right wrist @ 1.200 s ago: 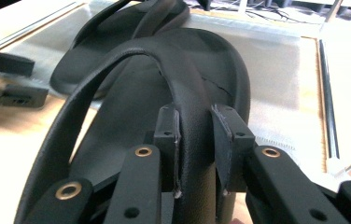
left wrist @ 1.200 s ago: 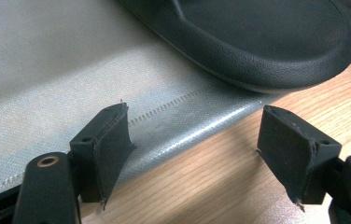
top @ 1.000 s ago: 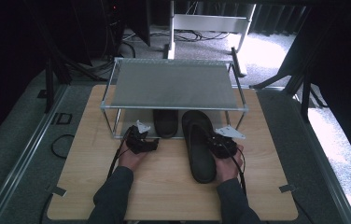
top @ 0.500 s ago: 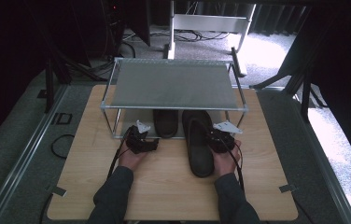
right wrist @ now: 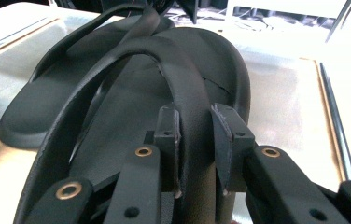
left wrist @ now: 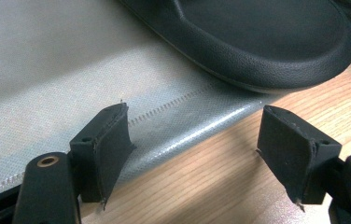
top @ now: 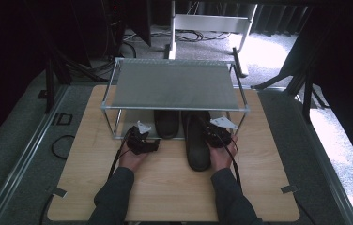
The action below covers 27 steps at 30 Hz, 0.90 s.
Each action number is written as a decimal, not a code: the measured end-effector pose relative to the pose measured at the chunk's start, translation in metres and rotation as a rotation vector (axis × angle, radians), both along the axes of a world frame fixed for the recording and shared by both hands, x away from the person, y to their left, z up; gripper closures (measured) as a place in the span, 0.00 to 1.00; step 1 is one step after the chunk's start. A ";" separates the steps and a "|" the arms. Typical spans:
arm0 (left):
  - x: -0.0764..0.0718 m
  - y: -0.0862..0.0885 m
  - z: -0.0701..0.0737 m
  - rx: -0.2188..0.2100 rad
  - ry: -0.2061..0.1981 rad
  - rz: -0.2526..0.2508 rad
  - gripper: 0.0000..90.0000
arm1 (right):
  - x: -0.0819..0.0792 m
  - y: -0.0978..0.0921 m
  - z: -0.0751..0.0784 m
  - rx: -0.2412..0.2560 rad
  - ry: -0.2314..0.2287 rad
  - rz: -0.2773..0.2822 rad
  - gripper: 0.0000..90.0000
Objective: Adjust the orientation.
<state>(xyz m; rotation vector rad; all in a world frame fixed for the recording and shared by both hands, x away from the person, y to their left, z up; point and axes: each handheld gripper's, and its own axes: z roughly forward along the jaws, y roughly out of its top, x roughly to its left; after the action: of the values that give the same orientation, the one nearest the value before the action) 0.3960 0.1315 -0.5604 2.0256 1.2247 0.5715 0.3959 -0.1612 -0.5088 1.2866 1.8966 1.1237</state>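
We held the sandal (top: 198,145) strap in our right gripper (right wrist: 194,140), pointing twelve o'clock toward the rack (top: 174,84); left gripper (left wrist: 197,140) gaped wide.

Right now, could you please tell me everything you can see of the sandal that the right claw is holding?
The sandal is black all over, with a matte, rubbery look, a flat elongated sole and a strap arching over the footbed. It lies flat, toe end on the grey bottom shelf of the rack, heel end on the wooden table. The right claw is shut on the strap. A matching sandal lies close beside it on the shelf; whether they touch is unclear.
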 end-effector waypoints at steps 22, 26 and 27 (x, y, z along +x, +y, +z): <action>0.000 0.000 0.000 -0.004 0.001 0.000 0.29 | 0.026 0.002 -0.006 -0.047 -0.005 -0.025 0.81; 0.000 0.000 0.000 -0.004 0.001 0.000 0.29 | 0.026 0.004 -0.008 -0.040 -0.004 -0.028 0.81; 0.000 0.000 0.000 -0.001 0.002 -0.001 0.29 | 0.026 0.005 -0.009 -0.043 -0.005 -0.027 0.81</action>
<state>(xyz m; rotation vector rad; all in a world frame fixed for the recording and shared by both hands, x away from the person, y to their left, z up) 0.3960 0.1320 -0.5603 2.0262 1.2241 0.5685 0.4219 -0.1558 -0.5176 1.2811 1.8844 1.0657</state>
